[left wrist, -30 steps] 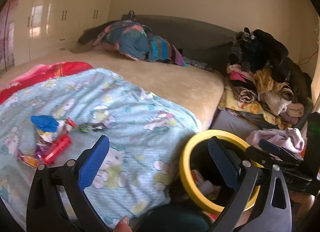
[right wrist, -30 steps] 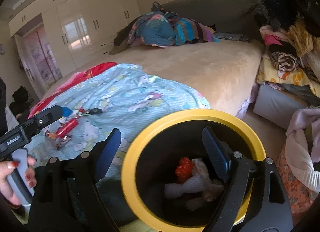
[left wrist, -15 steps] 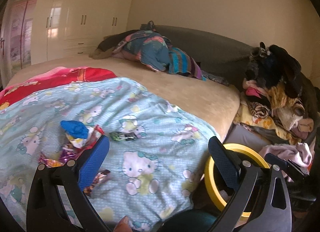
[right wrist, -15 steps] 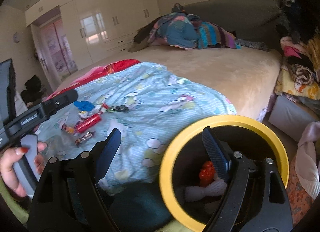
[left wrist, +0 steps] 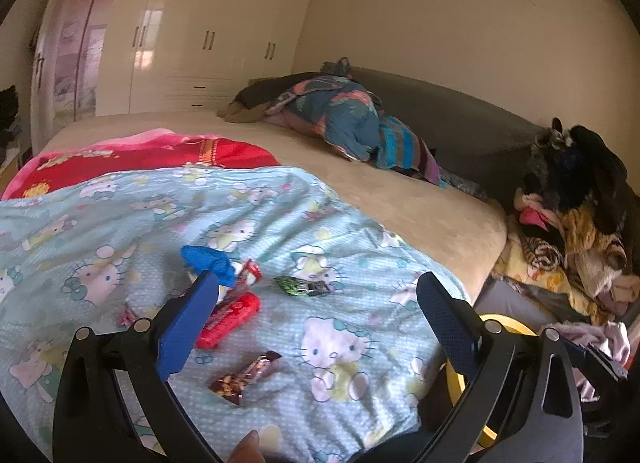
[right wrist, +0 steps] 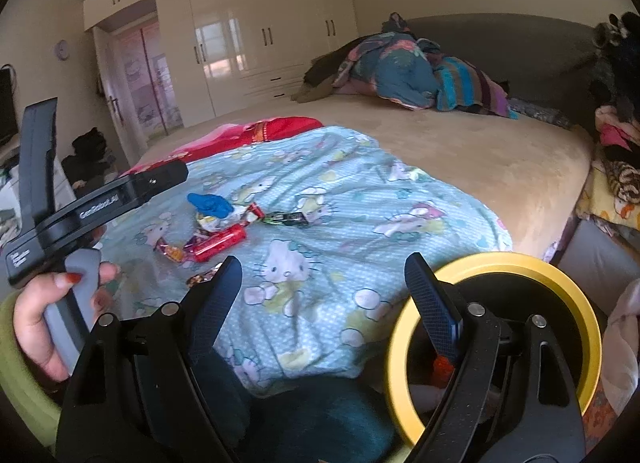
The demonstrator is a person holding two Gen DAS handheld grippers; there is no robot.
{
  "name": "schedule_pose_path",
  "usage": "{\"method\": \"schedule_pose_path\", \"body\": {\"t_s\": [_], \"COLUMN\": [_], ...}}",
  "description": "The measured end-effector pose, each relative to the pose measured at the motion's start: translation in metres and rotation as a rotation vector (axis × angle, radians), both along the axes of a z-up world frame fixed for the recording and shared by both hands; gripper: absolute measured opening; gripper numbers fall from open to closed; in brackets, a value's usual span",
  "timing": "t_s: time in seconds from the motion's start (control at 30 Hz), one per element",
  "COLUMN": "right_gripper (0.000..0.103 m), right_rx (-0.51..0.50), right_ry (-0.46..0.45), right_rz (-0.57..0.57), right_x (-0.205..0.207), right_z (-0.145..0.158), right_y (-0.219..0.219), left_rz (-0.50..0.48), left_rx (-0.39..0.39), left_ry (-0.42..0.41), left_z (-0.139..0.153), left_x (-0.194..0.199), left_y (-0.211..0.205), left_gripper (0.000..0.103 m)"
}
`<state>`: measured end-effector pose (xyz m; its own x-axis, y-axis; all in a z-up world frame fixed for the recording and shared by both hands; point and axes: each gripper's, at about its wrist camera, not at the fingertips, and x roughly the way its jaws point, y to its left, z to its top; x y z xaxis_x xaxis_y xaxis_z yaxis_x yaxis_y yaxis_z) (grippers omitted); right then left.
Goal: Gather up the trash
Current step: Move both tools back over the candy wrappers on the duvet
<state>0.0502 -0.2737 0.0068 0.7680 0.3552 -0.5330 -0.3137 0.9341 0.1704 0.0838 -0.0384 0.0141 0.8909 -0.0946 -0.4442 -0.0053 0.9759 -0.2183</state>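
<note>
Both grippers released, holding nothing. Left gripper (left wrist: 316,317): brown wrapper (left wrist: 245,378) between jaws, near; red packet (left wrist: 228,317) beside left jaw; green wrapper (left wrist: 303,287) and blue scrap (left wrist: 208,259) farther ahead on blanket (left wrist: 340,343). Right gripper (right wrist: 324,295): yellow-rimmed bin (right wrist: 496,263) behind right jaw, just past blanket edge.

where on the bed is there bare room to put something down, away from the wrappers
The tan mattress lies bare between the Hello Kitty blanket and the bundled bedding at the headboard. The blanket's stretch toward the yellow-rimmed bin is also free. It is crowded around the blue scrap, red wrapper and green wrapper.
</note>
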Motion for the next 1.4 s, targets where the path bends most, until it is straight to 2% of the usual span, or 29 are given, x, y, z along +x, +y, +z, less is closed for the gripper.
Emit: {"method": "schedule_pose_path", "body": {"t_s": [0.47,0.77,1.03,1.4], "right_gripper": [0.076,0.076,0.076,0.076], "right_rx": [-0.034,-0.066,-0.105,-0.123], "right_ry": [0.012,0.061,0.123,0.197], "right_rz": [0.087,0.160,0.207,0.229], "right_x": [0.015,0.035,0.057,0.091], "right_z": [-0.004,-0.016,-0.037,-0.062], "right_y": [0.050,0.089,0.124,0.146], "left_rz": [0.133,0.227,0.222,0.120], "left_rx": [-0.072,-0.111,-0.107,-0.149], "left_ry": [0.004,0.008,0.026,0.106], "left_z": [-0.008,-0.016,-0.027,-0.042], "left_x": [0.000,-0.001,0.003,0.039], "left_y": [0.064,0.114,0.127,0.124], "left_gripper": [0.096,0.096,0.095,0.062]}}
